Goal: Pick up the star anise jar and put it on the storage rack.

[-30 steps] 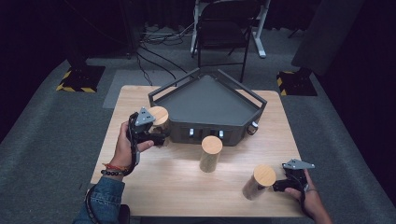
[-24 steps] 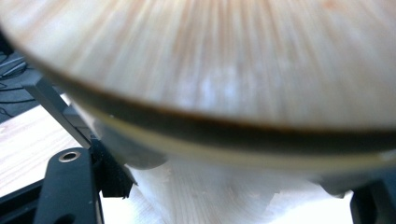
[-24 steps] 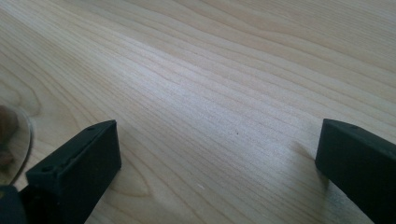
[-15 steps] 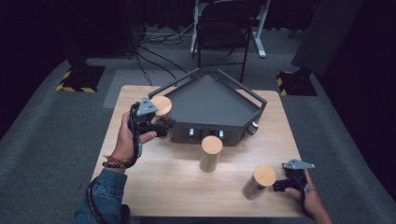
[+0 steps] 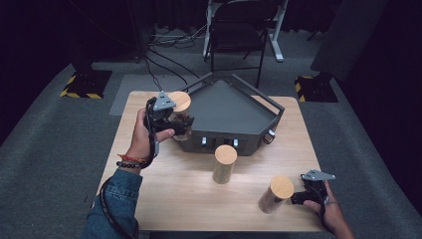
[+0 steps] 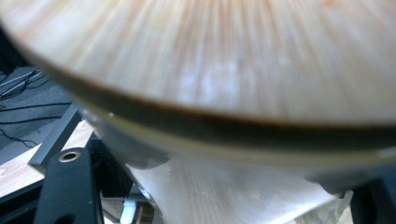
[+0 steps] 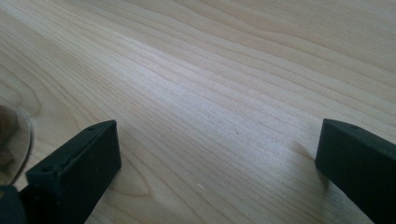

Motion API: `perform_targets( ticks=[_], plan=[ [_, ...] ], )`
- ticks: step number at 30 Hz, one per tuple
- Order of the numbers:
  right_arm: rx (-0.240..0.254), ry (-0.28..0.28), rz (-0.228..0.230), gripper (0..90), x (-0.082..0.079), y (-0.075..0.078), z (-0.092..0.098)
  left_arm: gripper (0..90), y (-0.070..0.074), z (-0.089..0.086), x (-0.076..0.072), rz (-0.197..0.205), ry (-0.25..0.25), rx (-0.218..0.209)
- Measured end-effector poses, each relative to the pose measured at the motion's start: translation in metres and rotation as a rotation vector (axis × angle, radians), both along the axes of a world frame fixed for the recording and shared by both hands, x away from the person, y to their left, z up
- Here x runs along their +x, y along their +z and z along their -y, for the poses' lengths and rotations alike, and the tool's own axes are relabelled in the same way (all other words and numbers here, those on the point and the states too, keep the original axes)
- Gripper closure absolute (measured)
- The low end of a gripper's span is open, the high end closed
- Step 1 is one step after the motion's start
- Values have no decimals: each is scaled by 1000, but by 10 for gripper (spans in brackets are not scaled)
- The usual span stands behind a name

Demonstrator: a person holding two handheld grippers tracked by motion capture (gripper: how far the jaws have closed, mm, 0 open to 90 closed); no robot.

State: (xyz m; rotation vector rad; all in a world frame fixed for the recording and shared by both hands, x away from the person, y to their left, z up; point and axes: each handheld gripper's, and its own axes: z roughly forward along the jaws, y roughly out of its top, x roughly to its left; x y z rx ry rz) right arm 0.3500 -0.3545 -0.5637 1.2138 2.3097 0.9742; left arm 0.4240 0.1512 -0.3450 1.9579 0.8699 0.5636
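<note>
I have the left gripper [image 5: 175,125] clamped on a clear glass jar with a round wooden lid [image 5: 179,102], and I am holding it clear of the pale wooden table [image 5: 164,199], right at the left corner of the dark grey five-sided metal tray [image 5: 224,107]. In the left gripper view the wooden lid [image 6: 224,56] looms blurred and very close, with the jar's glass body below it between my black jaws.

My right gripper [image 5: 298,197] sits low at the table's near right corner, well in front of the tray. Its jaws stand wide apart in the right gripper view, with bare wood grain between them and nothing held. Just beside that gripper, on its tray side, a second wood-lidded glass jar [image 5: 274,194] stands on the table; I see a sliver of its glass at the left edge of the right gripper view.

A third wood-lidded glass jar [image 5: 224,164] stands upright just in front of the tray's front wall, between my two hands.
</note>
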Motion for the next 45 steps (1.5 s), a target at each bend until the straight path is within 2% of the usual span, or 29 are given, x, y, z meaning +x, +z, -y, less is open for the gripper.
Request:
perform_targets(
  ticks=[12, 17, 22, 25, 33, 39, 45],
  plan=[
    [0, 0, 0, 0, 0, 0, 0, 247, 6, 17, 18, -4, -6, 7],
    [0, 0, 0, 0, 0, 0, 0, 247, 8, 25, 28, -3, 8, 16],
    [0, 0, 0, 0, 0, 0, 0, 247, 7, 31, 38, -19, 14, 17],
    [0, 0, 0, 0, 0, 0, 0, 247, 6, 34, 44, -32, 1, 14],
    [0, 0, 0, 0, 0, 0, 0, 247, 9, 40, 56, -25, 29, 25],
    [0, 2, 0, 0, 0, 0, 0, 247, 5, 43, 66, -46, 42, 18],
    [-1, 2, 0, 0, 0, 0, 0, 247, 0, 49, 76, -64, 57, 30]
  ],
)
